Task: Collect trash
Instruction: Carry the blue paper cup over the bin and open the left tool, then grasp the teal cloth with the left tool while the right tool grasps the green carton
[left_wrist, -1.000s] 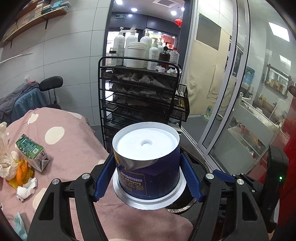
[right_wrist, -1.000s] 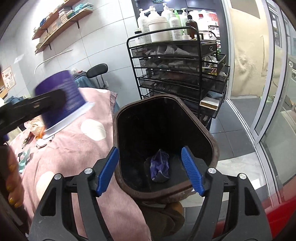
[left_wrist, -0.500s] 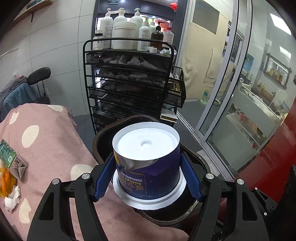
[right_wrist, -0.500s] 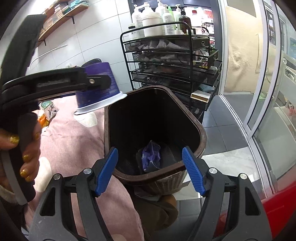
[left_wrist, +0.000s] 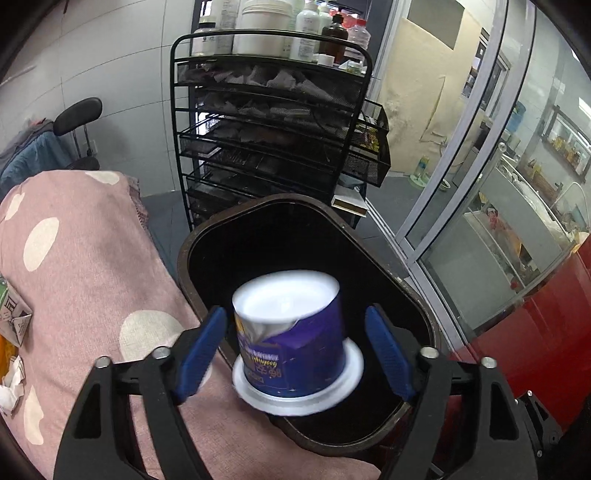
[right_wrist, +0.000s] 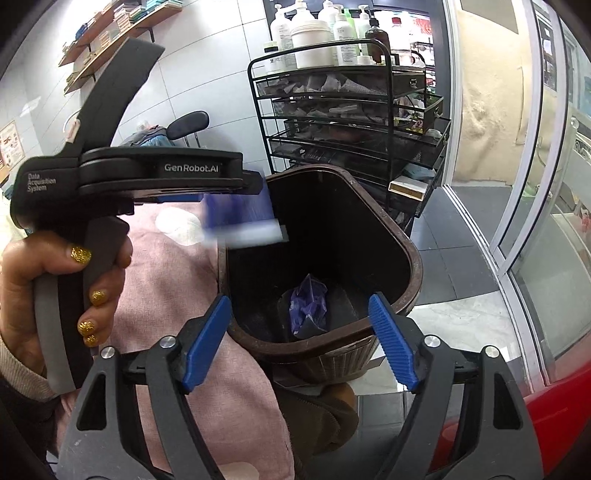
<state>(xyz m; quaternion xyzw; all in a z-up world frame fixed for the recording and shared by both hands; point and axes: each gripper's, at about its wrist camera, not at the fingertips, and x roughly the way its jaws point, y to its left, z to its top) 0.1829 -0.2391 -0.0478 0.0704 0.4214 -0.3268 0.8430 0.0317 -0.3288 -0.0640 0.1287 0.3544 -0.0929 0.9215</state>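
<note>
Left gripper (left_wrist: 293, 317): spread wide, with a gap between each blue finger (left_wrist: 201, 347) and the cup (left_wrist: 291, 343). Grips nothing.

Cup: purple, upside down, white base up and wide white rim down. Sits between the left fingers but touches neither, tilted slightly. Hangs over the open mouth of the bin (left_wrist: 258, 206), near its closer left edge. Smeared by blur in both views, so hard to say how far below the rim; apparently in free air.

From the right wrist: left gripper (right_wrist: 255, 184) reaches in from the left, level, clasped by a hand (right_wrist: 55, 280) with gold nails. Cup (right_wrist: 243, 221) shows as a purple and white streak just under its tip, at the bin's left rim.

Right gripper (right_wrist: 299, 302): fingers (right_wrist: 207, 343) spread, pinching nothing. Points down into the bin (right_wrist: 406, 258), whose near wall shows between the fingers, seemingly untouched.

Bin: dark brown, upright, beside the pink dotted blanket (left_wrist: 85, 266). Holds a crumpled purple wrapper (right_wrist: 308, 306) on its floor.

On the blanket's far left edge: a carton (left_wrist: 11, 317) and white paper scraps (left_wrist: 11, 384), well apart from the bin.

Behind the bin: a black wire rack (left_wrist: 273, 122), with bottles on top.
</note>
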